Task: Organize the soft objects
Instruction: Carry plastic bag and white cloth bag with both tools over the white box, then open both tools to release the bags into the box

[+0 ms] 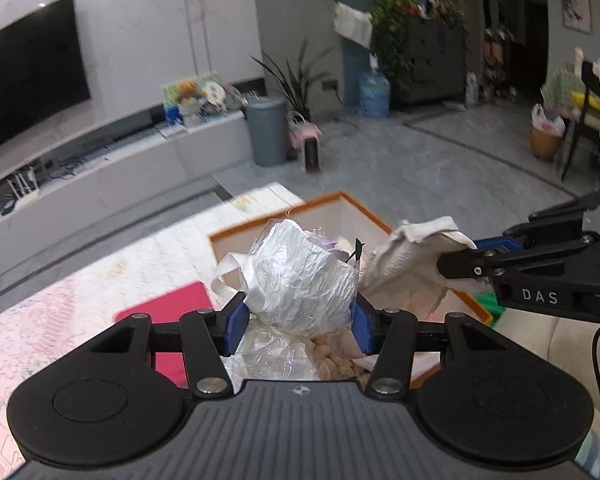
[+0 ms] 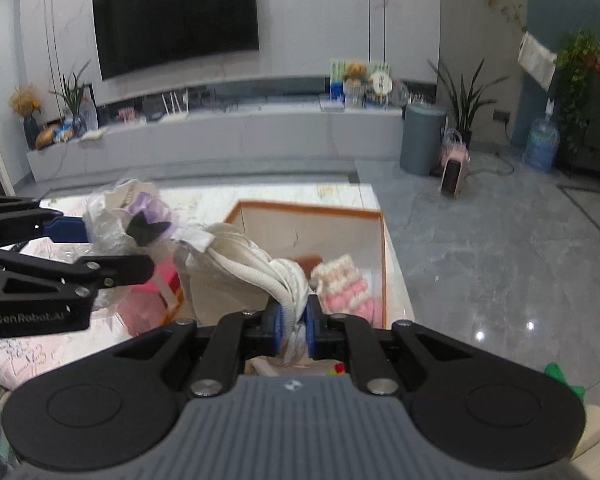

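Crinkled white wrapping fills the left gripper (image 1: 298,316) — its jaws are closed part-way on a wrapped bundle (image 1: 304,276), held above the orange-rimmed box (image 1: 364,210), which lies just beyond the jaws.

From the right wrist, the right gripper (image 2: 293,330) is clamped nearly closed on a cream cloth bag (image 2: 236,264), over the same box, where a pink knit (image 2: 346,284) already lies. Judged step: carrying both in; next, lower and release.
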A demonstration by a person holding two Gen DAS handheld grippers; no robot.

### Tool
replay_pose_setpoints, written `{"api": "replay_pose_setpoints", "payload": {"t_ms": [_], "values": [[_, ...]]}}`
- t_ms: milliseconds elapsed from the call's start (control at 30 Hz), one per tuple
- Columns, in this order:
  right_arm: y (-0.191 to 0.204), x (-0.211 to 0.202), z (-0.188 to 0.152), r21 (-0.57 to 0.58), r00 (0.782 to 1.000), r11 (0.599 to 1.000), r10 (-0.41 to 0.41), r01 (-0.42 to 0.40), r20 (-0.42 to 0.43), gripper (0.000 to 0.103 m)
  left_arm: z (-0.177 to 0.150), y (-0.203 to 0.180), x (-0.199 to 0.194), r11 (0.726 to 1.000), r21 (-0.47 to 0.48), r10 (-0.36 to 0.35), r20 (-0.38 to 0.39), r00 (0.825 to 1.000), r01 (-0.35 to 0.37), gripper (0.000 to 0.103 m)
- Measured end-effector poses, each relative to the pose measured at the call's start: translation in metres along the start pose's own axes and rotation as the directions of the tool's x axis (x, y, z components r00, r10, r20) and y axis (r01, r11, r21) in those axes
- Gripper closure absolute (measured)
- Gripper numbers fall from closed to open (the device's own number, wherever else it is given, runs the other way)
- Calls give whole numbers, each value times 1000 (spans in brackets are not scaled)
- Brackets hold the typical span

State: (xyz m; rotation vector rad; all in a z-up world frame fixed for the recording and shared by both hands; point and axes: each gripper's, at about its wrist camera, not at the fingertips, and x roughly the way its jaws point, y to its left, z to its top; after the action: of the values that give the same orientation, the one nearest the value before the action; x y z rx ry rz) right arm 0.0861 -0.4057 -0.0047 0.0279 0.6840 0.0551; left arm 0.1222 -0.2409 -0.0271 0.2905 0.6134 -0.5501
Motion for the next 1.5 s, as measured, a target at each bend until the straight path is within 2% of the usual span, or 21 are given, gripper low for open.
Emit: {"api": "replay_pose_setpoints", "payload": {"t_ms": [200,367,500,633,733,967,1167,1367,1500], "values": [[-18,29,-12,13,994,1000,-19,20,-107,93,-6,-15,33,999,46,-24,-83,996,28,43],[-22,57,-18,-24,980,999,-39,35,-196,93,-4,-26,49,994,104,-5,-101,995,16,43],[-24,76,-17,-64,970,997,-61,47,-237,93,-4,-32,59,990,139,-17,-111,994,33,43],[-24,93,-17,-123,956,992,-63,28,-286,93,-3,-28,73,988,93,-105,-162,981,121,44],[-27,106,-16,-147,946,989,-50,2,-320,93,-7,-29,84,987,122,-76,-189,979,101,44],[-23,130,-16,-234,919,971,-46,-51,-392,93,-11,-30,108,983,158,-48,-278,959,95,44],[-14,147,-20,-288,902,955,-66,-66,-427,93,-13,-31,118,983,158,-38,-304,952,89,44],[-9,151,-19,-316,897,947,-87,-60,-433,92,-12,-28,117,983,152,-50,-311,949,102,41],[-6,144,-18,-343,899,938,-103,-55,-427,82,-9,-26,117,984,147,-52,-294,955,98,35]]}}
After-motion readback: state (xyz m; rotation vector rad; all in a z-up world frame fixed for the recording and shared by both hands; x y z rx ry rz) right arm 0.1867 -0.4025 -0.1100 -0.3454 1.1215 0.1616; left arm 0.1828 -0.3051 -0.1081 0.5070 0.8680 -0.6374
